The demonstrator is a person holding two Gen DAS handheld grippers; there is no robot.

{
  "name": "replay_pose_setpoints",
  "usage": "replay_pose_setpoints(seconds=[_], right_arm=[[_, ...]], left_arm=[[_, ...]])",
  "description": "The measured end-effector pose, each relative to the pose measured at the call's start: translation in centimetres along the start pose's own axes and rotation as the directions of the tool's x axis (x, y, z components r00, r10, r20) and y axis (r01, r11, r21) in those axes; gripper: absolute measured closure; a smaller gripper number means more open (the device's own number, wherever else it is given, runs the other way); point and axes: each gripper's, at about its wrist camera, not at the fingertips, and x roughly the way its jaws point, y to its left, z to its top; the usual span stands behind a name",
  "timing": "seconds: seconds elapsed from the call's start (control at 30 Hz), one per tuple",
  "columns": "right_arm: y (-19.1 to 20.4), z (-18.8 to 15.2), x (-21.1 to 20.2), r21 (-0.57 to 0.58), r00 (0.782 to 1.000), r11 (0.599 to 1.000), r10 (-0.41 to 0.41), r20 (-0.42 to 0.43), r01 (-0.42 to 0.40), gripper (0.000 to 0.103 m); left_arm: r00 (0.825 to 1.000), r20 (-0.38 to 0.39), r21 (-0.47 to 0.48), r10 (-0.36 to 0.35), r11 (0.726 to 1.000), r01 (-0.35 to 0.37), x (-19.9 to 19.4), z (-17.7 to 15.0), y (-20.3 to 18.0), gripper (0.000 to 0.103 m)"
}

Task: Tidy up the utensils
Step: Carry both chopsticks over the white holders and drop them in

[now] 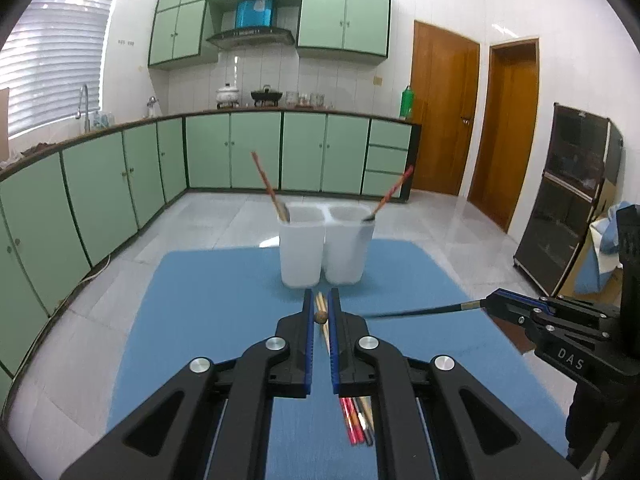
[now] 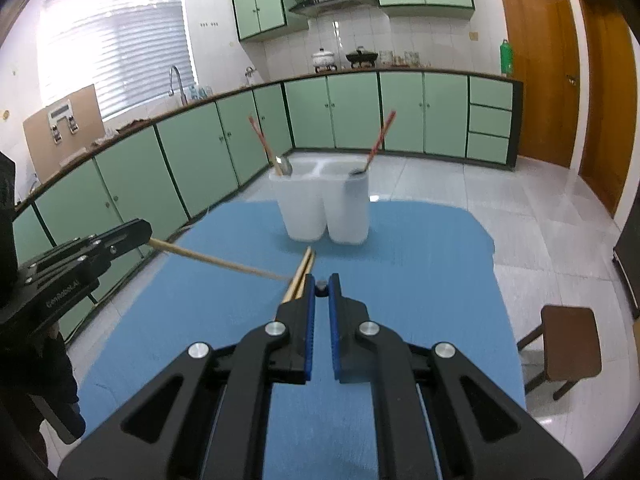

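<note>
Left wrist: gripper [image 1: 321, 317] clamping wooden chopstick [image 2: 224, 261].

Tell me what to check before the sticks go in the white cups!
1. Left gripper shut on the wooden chopstick: ok.
2. Right gripper shut on the dark chopstick: ok.
3. White holder upright on the blue mat: ok.
4. Room in both cups, with just one red-handled utensil in the left and one other utensil in the right: ok.
5. Which cup each kind belongs in: cannot tell.
6. Mat cleared: not ok, loose chopsticks lie there.
</note>
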Motion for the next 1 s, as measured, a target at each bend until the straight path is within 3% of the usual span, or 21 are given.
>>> replay_pose_setpoints(seconds=[0.63,1.0], right_arm=[[0.1,11.9,-1.1,-0.079,0.992,0.994,0.080,0.099,-0.072,0.097],[-1.4,21.0,0.1,-0.075,0.968,0.996,0.058,0.246,-0.041,0.097]], left_arm=[[0.992,0.105,0.055,-0.076,0.996,0.071,0.4,7.2,-0.5,0.097],[0.957,0.274,0.062,-0.095,0.995,0.080,3.0,16.6,-0.3,0.097]])
